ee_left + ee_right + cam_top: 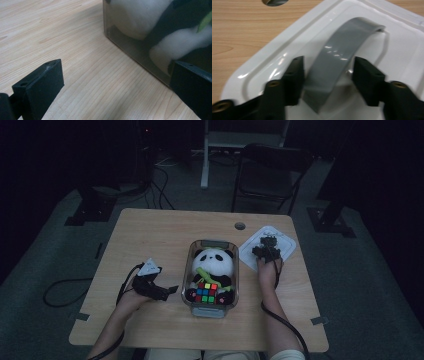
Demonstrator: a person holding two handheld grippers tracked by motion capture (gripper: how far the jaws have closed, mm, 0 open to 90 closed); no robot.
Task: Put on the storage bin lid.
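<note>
At the right of the high view we set our right gripper (268, 251) over the white lid (286, 240), jaws straddling its grey handle (342, 57), the right one not touching. Our left gripper (159, 289), jaws spread, rested left of the clear box (212, 310) at centre.

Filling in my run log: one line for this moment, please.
right gripper: around lid handle, grip unclear | left gripper: open beside bin

Dim room, grey floor (45, 265), folding chair (270, 172) behind a wooden table (150, 235)
</note>
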